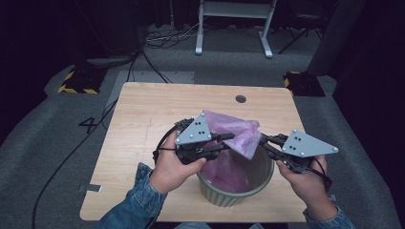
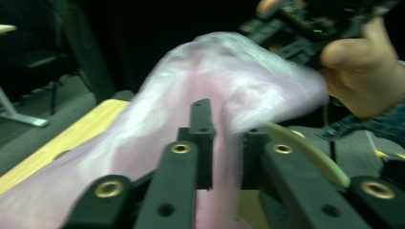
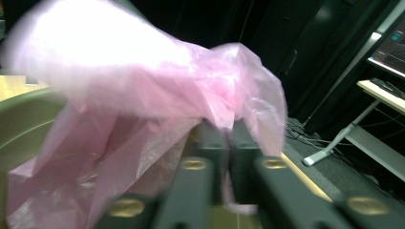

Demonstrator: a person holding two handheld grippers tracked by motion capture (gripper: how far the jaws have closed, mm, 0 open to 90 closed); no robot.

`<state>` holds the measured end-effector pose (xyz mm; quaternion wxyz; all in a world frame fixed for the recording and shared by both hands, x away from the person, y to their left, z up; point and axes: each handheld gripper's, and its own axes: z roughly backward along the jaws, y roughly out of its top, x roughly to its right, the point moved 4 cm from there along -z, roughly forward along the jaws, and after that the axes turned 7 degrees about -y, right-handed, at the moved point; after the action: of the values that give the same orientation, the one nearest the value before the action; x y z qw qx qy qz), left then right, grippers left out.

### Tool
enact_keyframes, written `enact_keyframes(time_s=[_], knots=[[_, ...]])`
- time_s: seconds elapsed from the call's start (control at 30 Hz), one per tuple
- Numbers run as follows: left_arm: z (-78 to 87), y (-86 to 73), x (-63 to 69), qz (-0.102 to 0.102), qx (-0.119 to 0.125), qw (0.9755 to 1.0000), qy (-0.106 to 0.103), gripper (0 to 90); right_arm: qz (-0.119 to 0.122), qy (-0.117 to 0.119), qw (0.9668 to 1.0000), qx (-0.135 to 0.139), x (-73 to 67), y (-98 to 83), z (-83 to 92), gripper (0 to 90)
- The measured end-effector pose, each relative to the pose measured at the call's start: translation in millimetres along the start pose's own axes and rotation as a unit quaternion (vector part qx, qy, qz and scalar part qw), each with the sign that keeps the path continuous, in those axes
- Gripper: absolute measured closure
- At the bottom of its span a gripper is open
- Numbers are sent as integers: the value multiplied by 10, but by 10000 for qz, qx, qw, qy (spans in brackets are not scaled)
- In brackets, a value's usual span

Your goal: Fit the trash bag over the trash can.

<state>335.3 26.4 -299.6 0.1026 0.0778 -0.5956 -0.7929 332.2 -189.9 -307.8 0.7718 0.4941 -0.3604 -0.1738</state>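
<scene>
A thin pink plastic bag (image 1: 234, 129) hangs partly inside a ribbed green bin (image 1: 239, 195) near the table's front edge, its top bunched up over the far rim. My left gripper (image 1: 228, 140) reaches over the bin from the left and is shut on the bag's film (image 2: 229, 62), which runs down between its jaws (image 2: 228, 124). From the right, my right gripper (image 1: 262, 139) is shut on another fold of the bag (image 3: 143, 71), with its jaws (image 3: 231, 129) pressed together. The bin's rim (image 3: 24, 119) curves off to the left below the bag. The film stretches between the two grippers.
The bin stands on a light wooden table (image 1: 157, 105) with a small round hole (image 1: 240, 98) at its far side. Beyond the table are a white metal frame (image 1: 234, 28), floor cables (image 1: 162, 38) and black-and-yellow floor blocks (image 1: 79, 81).
</scene>
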Motion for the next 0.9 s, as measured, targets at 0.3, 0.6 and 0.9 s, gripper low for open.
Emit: enact_keyframes(time_s=[0.3,0.6,0.9], knots=[[80,-28,-15,49,1,10000,40,897,-52,-145,9998,-123,58,-30,57,900],[182,-19,-28,69,155,9998,99,890,-69,-56,9999,-103,40,-24,165,900],[233,-24,-82,136,243,9993,267,888,-66,276,9995,-121,-108,21,285,900]])
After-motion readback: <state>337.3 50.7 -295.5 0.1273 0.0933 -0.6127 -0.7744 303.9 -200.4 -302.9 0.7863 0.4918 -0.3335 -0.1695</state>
